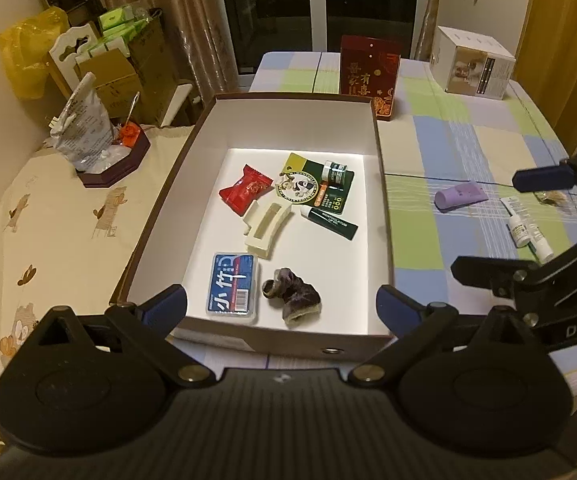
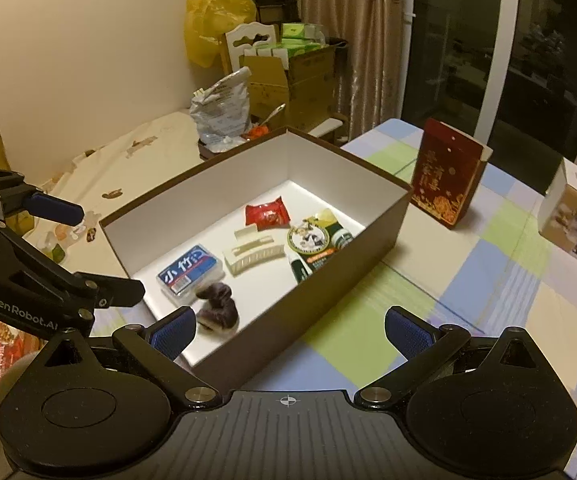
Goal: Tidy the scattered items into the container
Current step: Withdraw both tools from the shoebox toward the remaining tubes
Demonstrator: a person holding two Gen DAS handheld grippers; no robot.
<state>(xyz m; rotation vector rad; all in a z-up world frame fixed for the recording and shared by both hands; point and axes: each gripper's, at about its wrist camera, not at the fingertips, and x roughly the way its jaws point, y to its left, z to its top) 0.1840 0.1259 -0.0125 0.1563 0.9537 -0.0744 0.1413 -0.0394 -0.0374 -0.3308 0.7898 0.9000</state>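
Both grippers, left gripper [image 1: 281, 307] and right gripper [image 2: 290, 330], are hovering wide and empty over the box [image 1: 384, 216], freed to fetch the purple tube [image 1: 459, 196] lying on the tabletop [image 1: 448, 152].

Both grippers hang above the near end of the box [image 1: 288, 344], the left gripper [image 1: 281, 306] with its blue-padded fingers spread wide over the near wall, the right gripper [image 2: 290, 330] equally wide apart, empty, over the near right corner.

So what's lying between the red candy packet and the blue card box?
The cream hair claw clip lies between the red candy packet and blue card box; the left wrist view shows it.
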